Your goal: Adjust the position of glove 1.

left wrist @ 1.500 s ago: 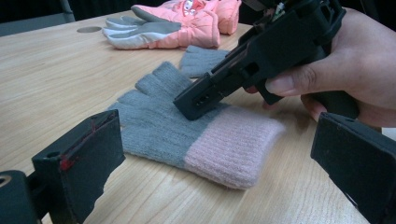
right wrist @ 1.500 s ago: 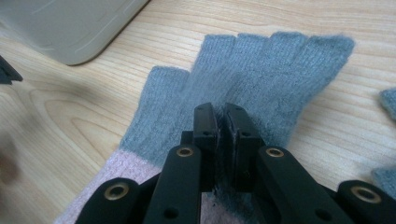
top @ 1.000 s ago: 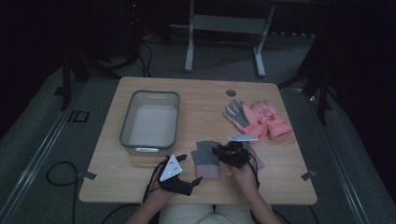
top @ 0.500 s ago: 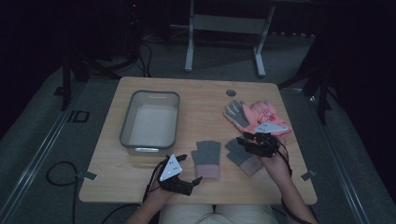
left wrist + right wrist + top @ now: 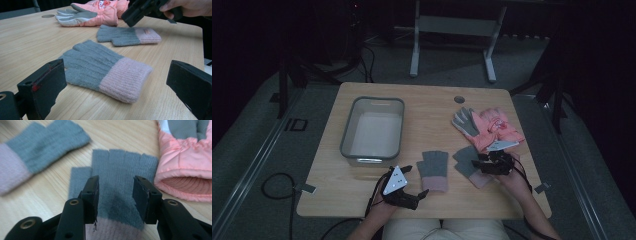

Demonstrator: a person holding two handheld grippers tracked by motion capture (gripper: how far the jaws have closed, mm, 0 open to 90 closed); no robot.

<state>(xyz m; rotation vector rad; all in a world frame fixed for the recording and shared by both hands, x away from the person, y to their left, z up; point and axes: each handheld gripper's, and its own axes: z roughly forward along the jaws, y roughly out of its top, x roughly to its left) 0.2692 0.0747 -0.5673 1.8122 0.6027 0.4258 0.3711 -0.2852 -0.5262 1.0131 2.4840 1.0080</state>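
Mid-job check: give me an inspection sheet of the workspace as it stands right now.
Surface: wooden table, with a round hole near the far edge.
Job's things: two grey knit gloves with pink cuffs, the left glove and the right glove, lie flat and apart.
Clutter: pink padded gloves piled at far right; grey bin, looks empty.
Grippers: left gripper open, beside the left glove; right gripper open over the right glove, jaws just opening.
Cables: black cable on the floor at left.
Surroundings: dim room; metal stand behind the table.
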